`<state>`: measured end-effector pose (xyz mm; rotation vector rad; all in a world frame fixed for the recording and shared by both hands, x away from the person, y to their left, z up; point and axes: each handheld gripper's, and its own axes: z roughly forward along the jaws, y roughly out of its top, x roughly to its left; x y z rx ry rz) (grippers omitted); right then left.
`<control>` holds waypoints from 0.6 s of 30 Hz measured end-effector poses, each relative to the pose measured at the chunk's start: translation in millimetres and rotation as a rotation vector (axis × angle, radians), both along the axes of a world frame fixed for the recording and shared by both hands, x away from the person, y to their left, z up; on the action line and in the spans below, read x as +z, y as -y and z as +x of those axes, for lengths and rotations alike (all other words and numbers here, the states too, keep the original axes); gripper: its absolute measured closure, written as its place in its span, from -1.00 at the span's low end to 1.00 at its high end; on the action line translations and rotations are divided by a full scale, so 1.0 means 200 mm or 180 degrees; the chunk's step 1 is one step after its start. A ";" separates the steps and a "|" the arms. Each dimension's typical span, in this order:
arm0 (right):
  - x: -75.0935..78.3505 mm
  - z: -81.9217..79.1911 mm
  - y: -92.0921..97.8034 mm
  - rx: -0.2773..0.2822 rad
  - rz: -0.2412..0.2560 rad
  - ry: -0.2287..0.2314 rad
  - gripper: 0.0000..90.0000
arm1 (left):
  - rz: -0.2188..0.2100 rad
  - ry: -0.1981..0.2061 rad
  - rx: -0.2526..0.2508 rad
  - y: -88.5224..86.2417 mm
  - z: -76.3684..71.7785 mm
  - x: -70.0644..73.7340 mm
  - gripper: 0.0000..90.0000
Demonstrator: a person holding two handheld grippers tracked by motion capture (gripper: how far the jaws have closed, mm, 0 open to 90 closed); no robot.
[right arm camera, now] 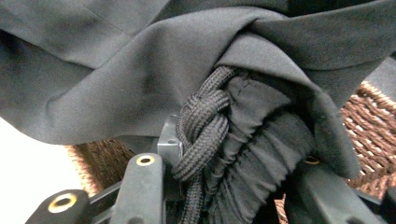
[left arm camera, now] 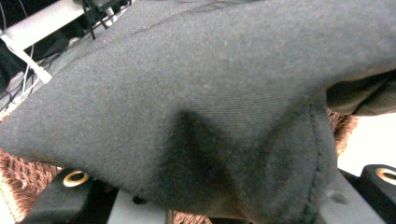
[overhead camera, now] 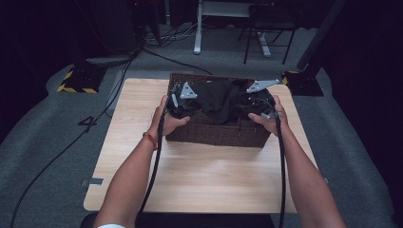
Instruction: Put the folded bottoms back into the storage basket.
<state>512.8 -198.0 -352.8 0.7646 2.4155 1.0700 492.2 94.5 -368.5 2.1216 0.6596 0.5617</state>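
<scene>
A black garment hangs bunched over a brown wicker basket at the far middle of the wooden table. My left gripper holds its left side and my right gripper its right side, both over the basket. In the left gripper view the cloth drapes over the jaws and puckers down between them, hiding the tips. In the right gripper view the gathered waistband and braided drawstring sit pinched between the jaws. Basket weave shows behind.
Bare tabletop lies between the basket and the person's forearms. Grey carpet surrounds the table, with cables running at the left. Black stands with yellow-striped bases flank the far corners; a white desk leg and a chair stand behind.
</scene>
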 end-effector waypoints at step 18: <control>-0.12 0.08 -0.02 -0.0037 -0.0206 -0.0364 0.32 | 0.0363 -0.0287 0.0075 0.03 0.05 -0.07 0.47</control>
